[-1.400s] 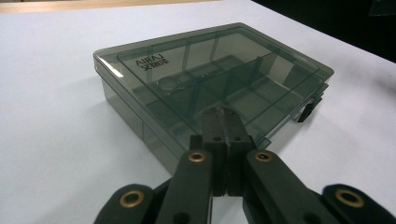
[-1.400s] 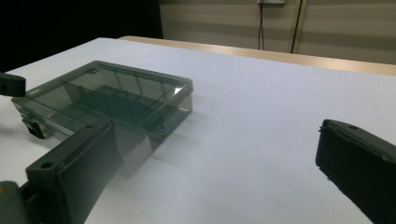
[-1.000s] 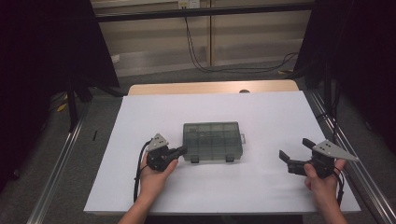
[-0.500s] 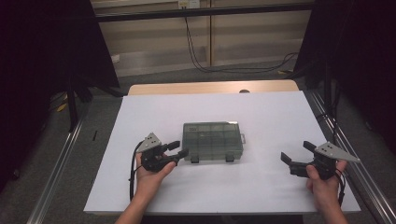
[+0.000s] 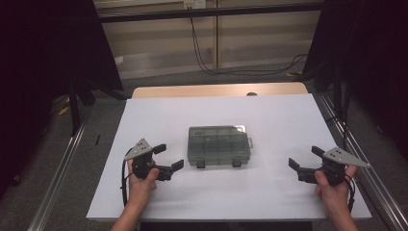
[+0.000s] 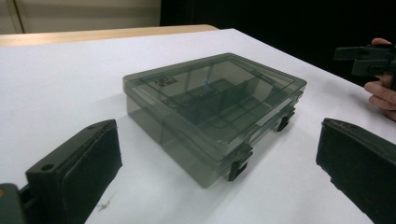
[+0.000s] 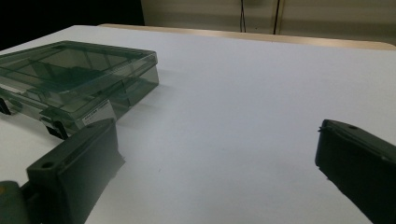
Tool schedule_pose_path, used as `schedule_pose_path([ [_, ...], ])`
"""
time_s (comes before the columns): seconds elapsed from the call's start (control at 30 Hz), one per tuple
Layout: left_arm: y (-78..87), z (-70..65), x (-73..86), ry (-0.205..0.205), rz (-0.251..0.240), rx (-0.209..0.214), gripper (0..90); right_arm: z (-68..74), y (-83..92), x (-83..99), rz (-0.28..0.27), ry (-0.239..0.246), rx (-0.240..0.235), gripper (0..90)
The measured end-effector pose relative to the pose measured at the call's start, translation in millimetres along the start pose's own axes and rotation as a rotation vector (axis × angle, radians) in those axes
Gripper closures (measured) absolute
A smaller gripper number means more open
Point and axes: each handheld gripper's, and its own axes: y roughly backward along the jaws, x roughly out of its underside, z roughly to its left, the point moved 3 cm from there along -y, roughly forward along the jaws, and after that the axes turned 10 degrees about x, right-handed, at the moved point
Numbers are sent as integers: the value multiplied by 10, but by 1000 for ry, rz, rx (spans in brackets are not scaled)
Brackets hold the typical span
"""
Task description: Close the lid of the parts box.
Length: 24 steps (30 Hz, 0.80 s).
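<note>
My left gripper (image 5: 166, 156) stands near the left end of the smoky plastic box (image 5: 219, 146), its jaws wide apart with nothing between them; they have just been opening. My right gripper (image 5: 304, 159) rests near the right edge of the white tabletop (image 5: 284, 120), well apart from the box; its jaws also stand apart and empty.

The box lies flat at the middle of the tabletop, lid down, its two dark latches (image 5: 200, 164) facing the near edge; in the left gripper view the nearer latch (image 6: 237, 166) hangs over the front wall of the box (image 6: 205, 112), and dividers show through the lid.

Step in hand, as I judge it: approach to the closed box, before any contact; neither latch appears released, though the pictures do not let me be sure.

Next move, as I judge it: bring one jaw tip under a latch and lever it up; steady the box with the other gripper; otherwise it may slide on the smooth sheet.
</note>
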Motion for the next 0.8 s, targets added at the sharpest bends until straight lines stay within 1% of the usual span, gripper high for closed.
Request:
schedule_pose_path([
  [0.03,23,15,6,-7,2,7,0,1,0,2,2,-3,0,0],
  [0.1,61,36,25,0,8,-23,0,2,0,3,1,-1,0,0],
  [0.17,99,65,50,-8,18,-37,0,6,2,3,0,1,-1,0],
  [0.2,112,73,63,1,14,-42,0,9,2,4,2,1,-1,0],
  [0.23,133,86,75,-2,19,-45,0,10,4,5,3,1,0,0],
  [0.27,149,96,85,-4,15,-39,0,10,4,7,3,1,-2,0],
  [0.3,177,101,94,-5,25,-51,0,9,4,7,4,0,-2,0],
  [0.37,229,105,110,0,10,-63,0,8,5,7,3,-1,-2,0],
  [0.43,291,115,122,-3,5,-78,0,6,9,6,0,1,-3,0],
  [0.5,345,135,126,-15,9,-85,0,4,18,6,0,2,-4,0],
  [0.53,362,138,128,-11,1,-93,0,1,21,9,1,1,-2,0],
  [0.57,390,153,132,-21,11,-105,0,-2,24,11,1,-1,-2,0],
  [0.73,447,198,158,-33,34,-127,0,-11,38,14,1,2,-5,0],
  [0.77,462,213,166,-30,40,-132,0,-10,41,14,0,6,-8,0],
  [0.8,475,225,172,-20,35,-131,0,-6,46,15,1,9,-9,0],
])
